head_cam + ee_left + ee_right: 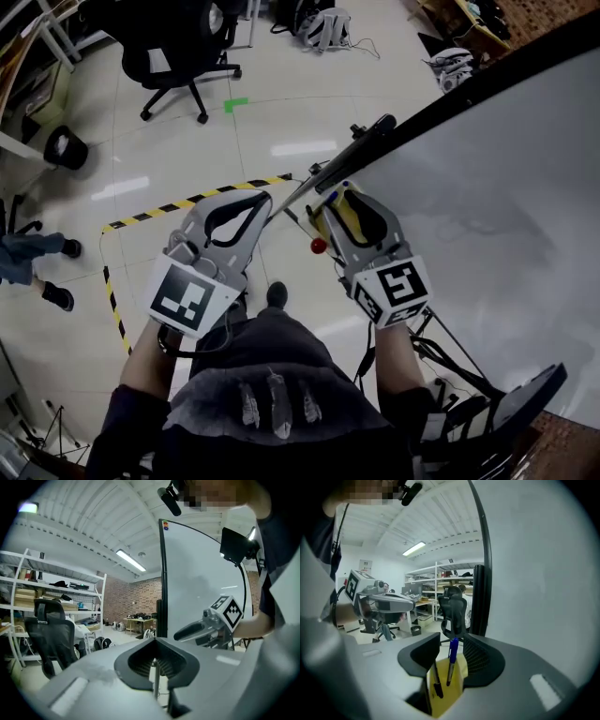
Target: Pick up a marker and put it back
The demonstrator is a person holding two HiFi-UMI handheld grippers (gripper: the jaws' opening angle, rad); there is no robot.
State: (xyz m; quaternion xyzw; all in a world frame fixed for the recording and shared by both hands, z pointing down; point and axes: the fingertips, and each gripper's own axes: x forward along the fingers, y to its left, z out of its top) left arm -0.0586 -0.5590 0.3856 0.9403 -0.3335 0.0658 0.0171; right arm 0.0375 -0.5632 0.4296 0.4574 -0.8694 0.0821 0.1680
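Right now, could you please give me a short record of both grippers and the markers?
left gripper: jaws shut, empty
right gripper: jaws open, either side of the markers, not pressing on them
blue marker: standing in the holder, between the right jaws
black marker: in the holder, beside the blue one
holder: yellow, by the whiteboard
task state: no marker held
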